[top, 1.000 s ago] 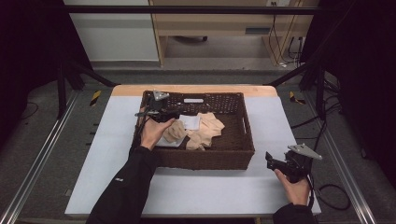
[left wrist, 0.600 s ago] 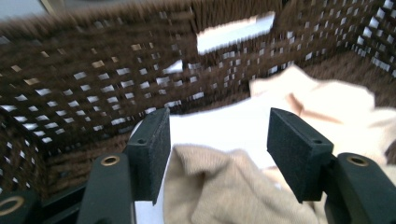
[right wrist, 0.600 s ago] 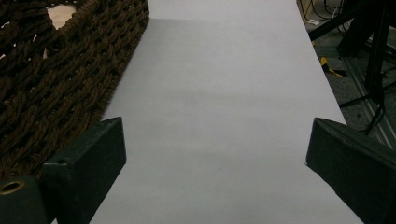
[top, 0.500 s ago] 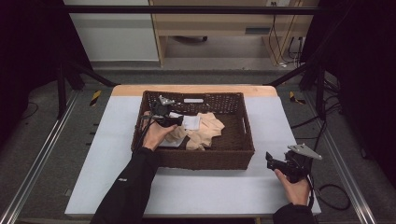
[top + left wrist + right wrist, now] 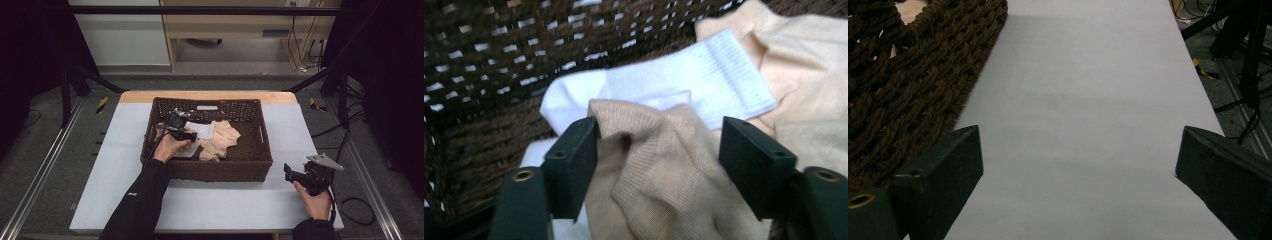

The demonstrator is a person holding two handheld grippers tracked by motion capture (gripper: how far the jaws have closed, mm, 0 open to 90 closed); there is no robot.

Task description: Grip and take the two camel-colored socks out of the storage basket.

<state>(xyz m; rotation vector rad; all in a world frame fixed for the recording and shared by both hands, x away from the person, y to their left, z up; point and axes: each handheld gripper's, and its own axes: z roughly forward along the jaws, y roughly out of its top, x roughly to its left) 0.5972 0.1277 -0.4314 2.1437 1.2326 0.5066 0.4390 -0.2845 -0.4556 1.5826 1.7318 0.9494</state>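
- We find the left gripper [image 5: 192, 134] lowered into the left part of the brown wicker basket [image 5: 260, 162], which stands on the white table [image 5: 225, 210].
- Its jaws stand spread wide and have just been opening; a bunched fold of beige sock [image 5: 659, 170] lies between them, touching the one jaw at the left of the left gripper view and clear of the other, so nothing is pinched.
- A white sock [image 5: 664, 87] lies just behind the beige one, partly under it, near the basket wall.
- More beige cloth [image 5: 804, 65] lies beside the white sock.
- The right gripper [image 5: 300, 175] rests near the table's front right corner, outside the basket, jaws spread over bare table.
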